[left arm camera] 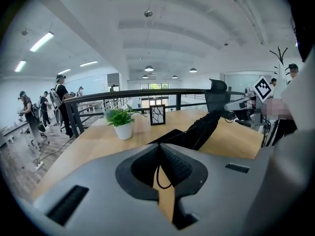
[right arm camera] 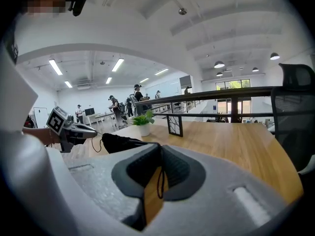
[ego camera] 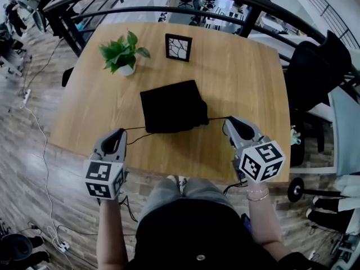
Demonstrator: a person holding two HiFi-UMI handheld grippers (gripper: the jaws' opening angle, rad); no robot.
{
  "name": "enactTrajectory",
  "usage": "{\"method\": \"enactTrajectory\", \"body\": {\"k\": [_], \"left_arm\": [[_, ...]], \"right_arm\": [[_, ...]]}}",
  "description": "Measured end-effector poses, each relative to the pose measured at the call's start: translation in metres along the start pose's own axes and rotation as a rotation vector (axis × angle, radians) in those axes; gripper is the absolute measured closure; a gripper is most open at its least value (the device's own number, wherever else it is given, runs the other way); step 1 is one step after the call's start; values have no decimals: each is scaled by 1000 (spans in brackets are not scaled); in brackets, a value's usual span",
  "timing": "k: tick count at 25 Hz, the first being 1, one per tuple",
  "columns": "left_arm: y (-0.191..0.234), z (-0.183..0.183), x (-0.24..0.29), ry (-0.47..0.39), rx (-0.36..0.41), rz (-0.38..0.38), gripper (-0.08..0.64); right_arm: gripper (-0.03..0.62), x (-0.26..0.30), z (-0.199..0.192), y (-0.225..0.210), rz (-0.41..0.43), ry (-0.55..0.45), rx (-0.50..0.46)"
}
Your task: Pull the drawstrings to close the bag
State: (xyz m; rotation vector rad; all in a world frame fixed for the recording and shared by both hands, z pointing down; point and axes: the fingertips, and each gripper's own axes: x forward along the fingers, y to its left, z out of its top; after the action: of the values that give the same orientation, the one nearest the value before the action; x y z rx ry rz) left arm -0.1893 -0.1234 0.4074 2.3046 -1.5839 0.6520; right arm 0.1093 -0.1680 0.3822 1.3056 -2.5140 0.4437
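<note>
Bag (ego camera: 171, 107): soft black cloth, probably light, lying mid table (ego camera: 242, 66). My left gripper (ego camera: 120, 134) pinches the left drawstring (ego camera: 135, 129); my right gripper (ego camera: 229, 121) pinches the right drawstring (ego camera: 216, 118). Cords thin, likely slippery; hold firm.

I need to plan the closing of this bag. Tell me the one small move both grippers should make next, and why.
Probably draw both grippers outward, away from the black bag. The left gripper is shut on the left drawstring and the right gripper on the right drawstring; the left one shows slack, and the bag's near edge looks only partly gathered.
</note>
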Motion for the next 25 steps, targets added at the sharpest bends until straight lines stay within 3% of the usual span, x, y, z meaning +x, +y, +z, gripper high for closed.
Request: {"method": "enactTrajectory", "body": {"k": [25], "left_arm": [[30,50,-17,-145,-43,89,535]], "right_arm": [[571,-17,43,-23,-60,-117,24]]}}
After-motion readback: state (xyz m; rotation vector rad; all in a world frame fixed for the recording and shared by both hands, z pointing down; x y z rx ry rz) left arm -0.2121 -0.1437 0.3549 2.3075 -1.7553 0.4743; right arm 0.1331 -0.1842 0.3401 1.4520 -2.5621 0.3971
